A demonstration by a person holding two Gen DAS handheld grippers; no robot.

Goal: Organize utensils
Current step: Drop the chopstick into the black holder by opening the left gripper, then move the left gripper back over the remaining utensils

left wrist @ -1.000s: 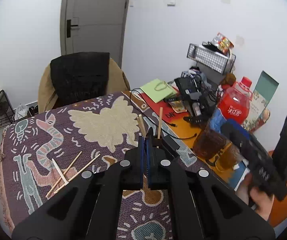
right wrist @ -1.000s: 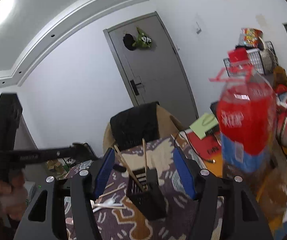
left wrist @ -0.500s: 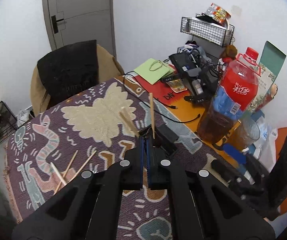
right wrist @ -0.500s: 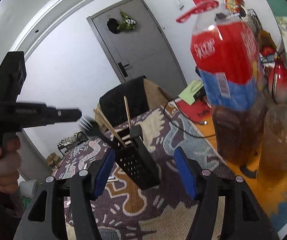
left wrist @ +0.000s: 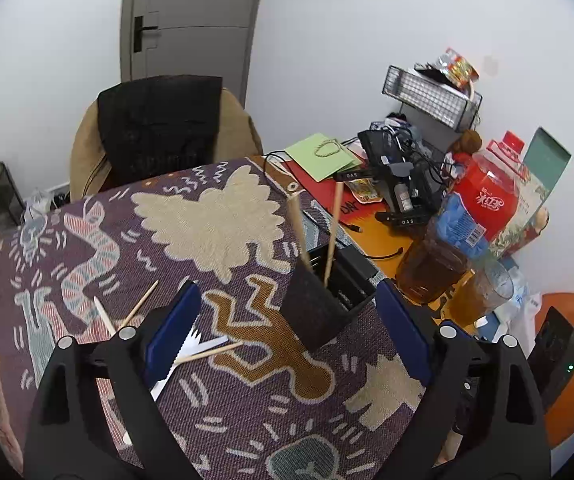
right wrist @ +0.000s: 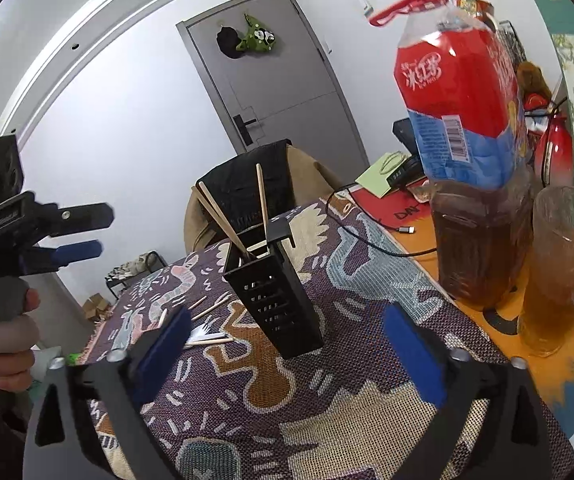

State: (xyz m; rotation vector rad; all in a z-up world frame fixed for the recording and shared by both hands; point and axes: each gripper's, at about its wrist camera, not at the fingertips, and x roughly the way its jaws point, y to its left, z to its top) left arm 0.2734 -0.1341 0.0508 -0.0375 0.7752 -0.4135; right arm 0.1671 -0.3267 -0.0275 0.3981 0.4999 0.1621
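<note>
A black slotted utensil holder (left wrist: 319, 304) (right wrist: 275, 300) stands on the patterned cloth with wooden chopsticks (left wrist: 333, 232) (right wrist: 263, 200) sticking up out of it. More chopsticks (left wrist: 139, 308) and a white plastic fork (left wrist: 191, 350) (right wrist: 201, 334) lie on the cloth to its left. My left gripper (left wrist: 287, 320) is open and empty, above and in front of the holder; it also shows at the left of the right wrist view (right wrist: 79, 232). My right gripper (right wrist: 287, 332) is open and empty, just in front of the holder.
A big red-labelled tea bottle (right wrist: 463, 120) (left wrist: 475, 216) and a glass of tea (right wrist: 559, 268) stand right of the holder. Cables, black devices (left wrist: 399, 176), a green bag (left wrist: 321, 156) and a wire rack (left wrist: 431, 92) crowd the orange table. A chair (left wrist: 159, 128) stands behind.
My left gripper was shut and has opened wide, empty, above the holder. The black fork seen in its jaws half a second ago is no longer visible. The right gripper has dropped lower toward the table.
</note>
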